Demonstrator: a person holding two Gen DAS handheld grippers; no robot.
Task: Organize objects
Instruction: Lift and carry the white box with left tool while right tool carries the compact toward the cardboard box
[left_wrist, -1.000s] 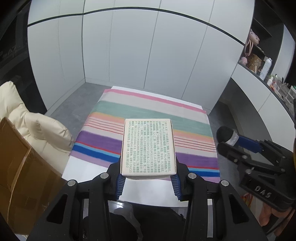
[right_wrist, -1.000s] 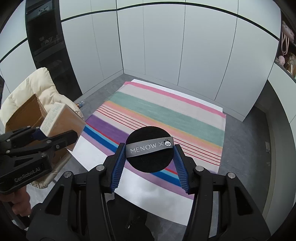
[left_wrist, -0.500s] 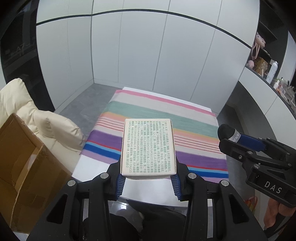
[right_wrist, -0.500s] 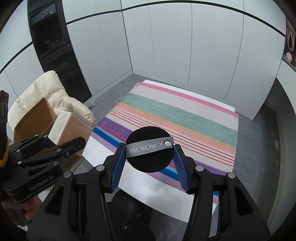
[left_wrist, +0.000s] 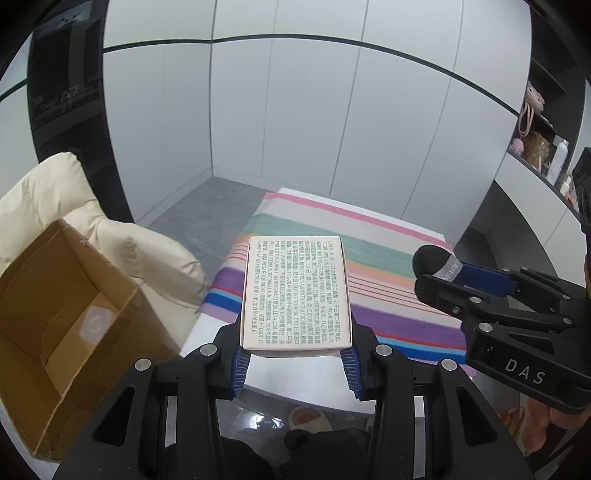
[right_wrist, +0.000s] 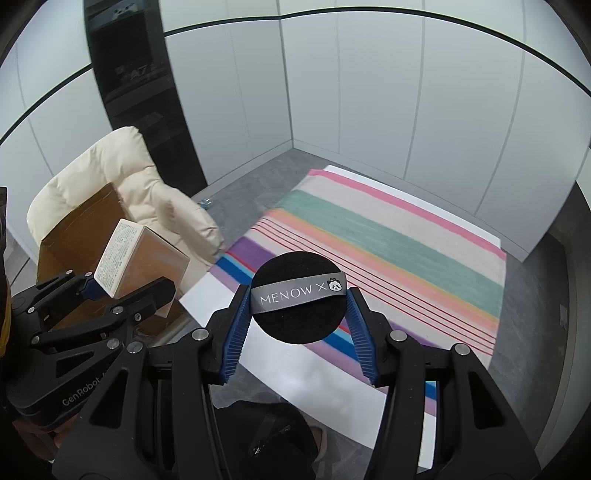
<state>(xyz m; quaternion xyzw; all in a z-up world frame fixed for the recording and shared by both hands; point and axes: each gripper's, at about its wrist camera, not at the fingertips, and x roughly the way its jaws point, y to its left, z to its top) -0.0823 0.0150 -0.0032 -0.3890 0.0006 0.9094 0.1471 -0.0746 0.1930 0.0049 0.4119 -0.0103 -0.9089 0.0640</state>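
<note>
Left gripper (left_wrist: 295, 363): jaws clamped on printed white box (left_wrist: 295, 291), beside open cardboard carton (left_wrist: 55, 332). Right gripper (right_wrist: 295, 332): jaws clamped on black powder puff (right_wrist: 299, 295), above striped rug (right_wrist: 388, 236).

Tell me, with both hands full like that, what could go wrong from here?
The printed box is pinched only at its near end by the left gripper, most of it sticking out, so a jolt might tip it free. The round black puff is soft and might slip from the right gripper. The cardboard carton sits tilted on the cream chair, so dropped items could topple it.
</note>
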